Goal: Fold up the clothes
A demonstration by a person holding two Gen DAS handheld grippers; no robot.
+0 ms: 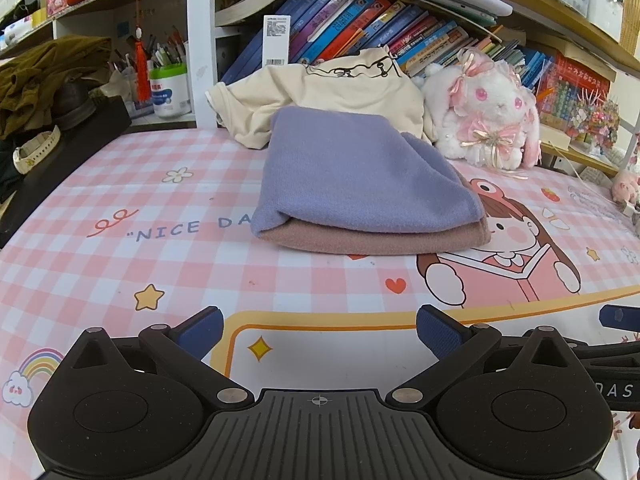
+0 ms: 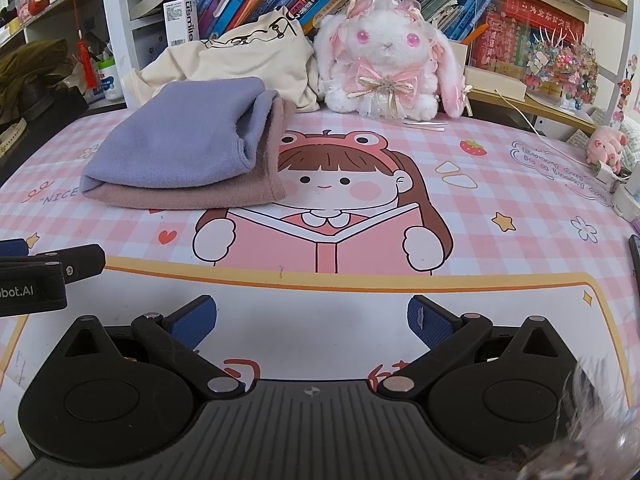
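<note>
A folded lavender garment (image 1: 360, 172) lies on top of a folded dusty-pink garment (image 1: 384, 240) in the middle of the pink checked desk mat (image 1: 120, 200). The stack also shows in the right wrist view, lavender (image 2: 176, 140) over pink (image 2: 224, 192), at the left. A crumpled cream shirt (image 1: 320, 96) with a black print lies behind the stack against the books; it also shows in the right wrist view (image 2: 236, 56). My left gripper (image 1: 320, 332) is open and empty, well short of the stack. My right gripper (image 2: 312, 320) is open and empty, beside it to the right.
A white and pink plush rabbit (image 2: 388, 64) sits at the back beside the clothes. Bookshelves (image 1: 360, 28) line the back. A dark box (image 1: 60, 148) with a watch and olive cloth stands at the left. A small pink plush (image 2: 604, 148) and cable lie far right.
</note>
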